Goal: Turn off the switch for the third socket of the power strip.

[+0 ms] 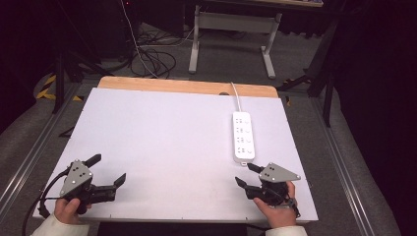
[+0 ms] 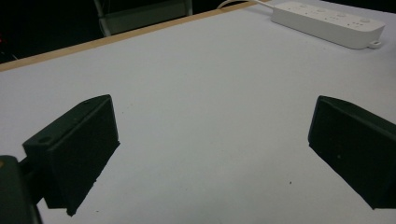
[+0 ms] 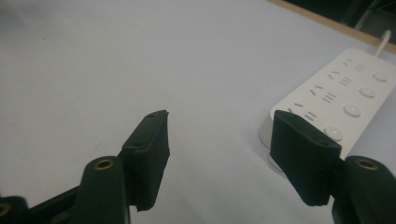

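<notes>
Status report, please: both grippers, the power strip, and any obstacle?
Left gripper open, empty. Right gripper open, empty, just short of power strip. Strip flat on white table, untouched. Nothing in the way.

Even light from above is falling on my white surface (image 1: 162,137), leaving it bright without glare, while the room behind is sinking into near black. My claws are casting only faint, soft shadows, and the pictures are looking slightly soft and grainy.
</notes>
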A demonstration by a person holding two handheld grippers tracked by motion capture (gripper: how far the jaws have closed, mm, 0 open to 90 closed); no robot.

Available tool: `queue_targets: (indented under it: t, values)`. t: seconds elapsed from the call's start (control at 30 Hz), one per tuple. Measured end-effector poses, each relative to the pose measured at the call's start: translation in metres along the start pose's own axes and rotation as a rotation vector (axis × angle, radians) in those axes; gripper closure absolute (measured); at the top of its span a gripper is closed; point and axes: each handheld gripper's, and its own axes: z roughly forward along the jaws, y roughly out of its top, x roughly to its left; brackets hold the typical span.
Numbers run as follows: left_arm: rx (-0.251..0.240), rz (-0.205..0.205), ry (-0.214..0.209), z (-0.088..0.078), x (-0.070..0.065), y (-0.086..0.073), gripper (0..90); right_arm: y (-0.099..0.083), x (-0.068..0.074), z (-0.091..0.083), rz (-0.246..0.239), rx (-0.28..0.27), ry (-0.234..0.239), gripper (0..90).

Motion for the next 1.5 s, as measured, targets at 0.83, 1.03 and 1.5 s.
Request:
queue_targets:
  t: [0.83,1.03,1.5]
  values:
    - [0.005,0.008,0.008,0.000,0.000,0.000,2.2,0.045,-0.028,-0.005,-0.002,0.014,0.007,41.2]
    - [0.009,0.013,0.006,0.000,0.000,0.000,2.2,0.052,-0.037,-0.004,0.007,0.021,-0.006,43.0]
    - [0.018,0.015,0.007,0.002,-0.001,0.000,2.3,0.060,-0.058,0.005,0.029,0.083,-0.080,50.6]
